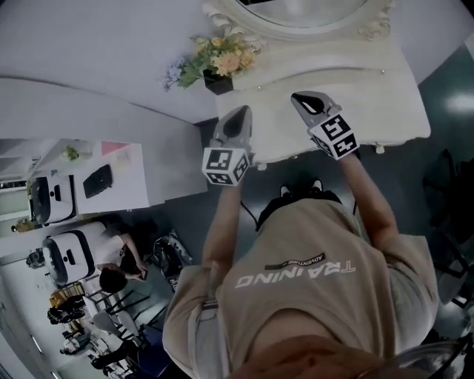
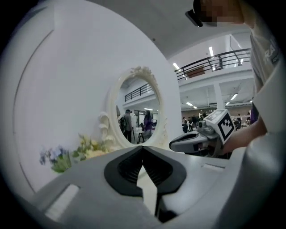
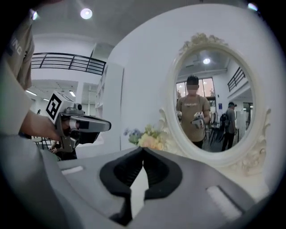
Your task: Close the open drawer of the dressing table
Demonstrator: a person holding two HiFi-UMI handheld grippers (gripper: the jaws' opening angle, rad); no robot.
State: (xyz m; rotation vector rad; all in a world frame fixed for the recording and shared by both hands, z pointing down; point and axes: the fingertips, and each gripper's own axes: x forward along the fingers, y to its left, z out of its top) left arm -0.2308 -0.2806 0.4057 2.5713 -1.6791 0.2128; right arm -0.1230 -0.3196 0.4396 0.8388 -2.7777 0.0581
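Note:
The white dressing table [image 1: 370,96] stands against the wall, seen from above, its oval mirror [image 1: 296,18] at the back. Its front edge [image 1: 385,141] shows small knobs; I cannot make out a pulled-out drawer. My left gripper [image 1: 241,112] hovers over the table's front left part, my right gripper [image 1: 304,98] over the middle. In the left gripper view the left gripper [image 2: 143,147] is shut, tips touching, holding nothing, aimed at the mirror [image 2: 140,107]. The right gripper [image 3: 143,149] is likewise shut and holding nothing, facing the mirror [image 3: 214,98].
A flower bunch in a dark pot [image 1: 218,59] stands on the table's back left corner. A white counter [image 1: 118,178] with a black item lies left of the table. People and chairs [image 1: 111,281] are at the lower left. Dark floor [image 1: 437,192] lies to the right.

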